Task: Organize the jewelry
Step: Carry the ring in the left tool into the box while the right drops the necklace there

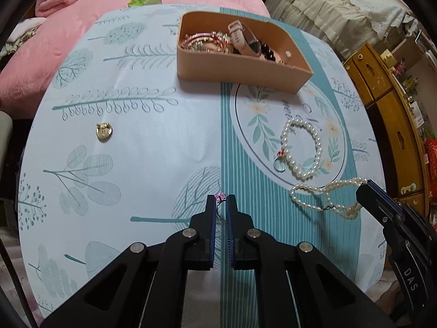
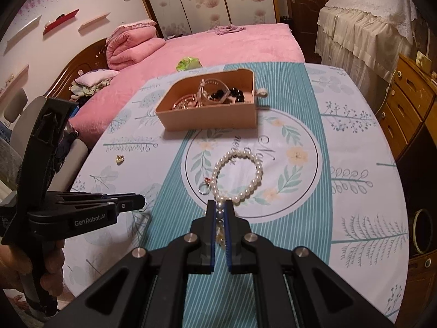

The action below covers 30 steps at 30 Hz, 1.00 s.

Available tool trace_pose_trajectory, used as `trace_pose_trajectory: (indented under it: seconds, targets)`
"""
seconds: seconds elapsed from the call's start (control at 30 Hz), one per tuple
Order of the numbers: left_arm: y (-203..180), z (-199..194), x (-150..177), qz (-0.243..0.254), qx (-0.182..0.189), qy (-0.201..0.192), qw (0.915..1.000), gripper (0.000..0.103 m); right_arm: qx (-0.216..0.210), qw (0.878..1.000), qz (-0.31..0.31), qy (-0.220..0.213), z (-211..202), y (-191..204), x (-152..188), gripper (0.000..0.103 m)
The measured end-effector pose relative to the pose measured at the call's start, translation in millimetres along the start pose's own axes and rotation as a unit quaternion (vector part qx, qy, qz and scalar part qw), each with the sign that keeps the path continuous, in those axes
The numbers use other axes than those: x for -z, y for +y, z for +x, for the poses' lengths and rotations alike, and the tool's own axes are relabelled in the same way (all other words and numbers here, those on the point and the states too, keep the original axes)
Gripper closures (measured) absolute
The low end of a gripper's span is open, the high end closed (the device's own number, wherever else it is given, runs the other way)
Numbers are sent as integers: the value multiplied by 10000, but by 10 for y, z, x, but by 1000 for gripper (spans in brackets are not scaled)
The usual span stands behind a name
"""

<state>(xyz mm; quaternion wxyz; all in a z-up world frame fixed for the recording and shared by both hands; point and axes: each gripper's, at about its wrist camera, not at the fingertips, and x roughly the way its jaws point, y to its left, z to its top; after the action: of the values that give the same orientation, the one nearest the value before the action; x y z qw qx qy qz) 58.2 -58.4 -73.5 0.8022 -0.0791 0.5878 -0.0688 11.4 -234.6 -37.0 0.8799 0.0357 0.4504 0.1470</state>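
Down at the near edge of the tabletop, the left gripper had its jaws pressed onto a small ring with a pink stone, the stone showing just past the tips. Off to its right, the right gripper had its jaws pinched on a pearl necklace, whose loops trailed across the striped cloth. Beyond that lay a pearl bracelet inside the printed floral circle, with a silver ring touching its left side. Well apart on the left of the cloth sat a small gold trinket. At the far end stood a tan open box already holding a pale pink watch, dark beads and other pieces. A pink bed lay behind the tabletop.
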Motion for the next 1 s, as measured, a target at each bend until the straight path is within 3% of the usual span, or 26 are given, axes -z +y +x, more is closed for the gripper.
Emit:
trace_pose_trajectory:
  seconds: [0.3,0.57,0.8,1.0]
  targets:
    - [-148,-398,-394,187,20,-426,9989,98,-319,9989,37,-345,-265,42,-411,98]
    - [-194,-628,-1054,389,-14,-897,9952,98,-735,9935,120,-861,-514,-11,-1248,98]
    - [-60,-385,-1593,206,-12,-966,9951,98,-835,9919,317,-902,-232,-190,-1828,98]
    - [-38,-82,-1816,231,-184,-878,9957,98,-934,9926,622,-456,252,-354,-2007,98]
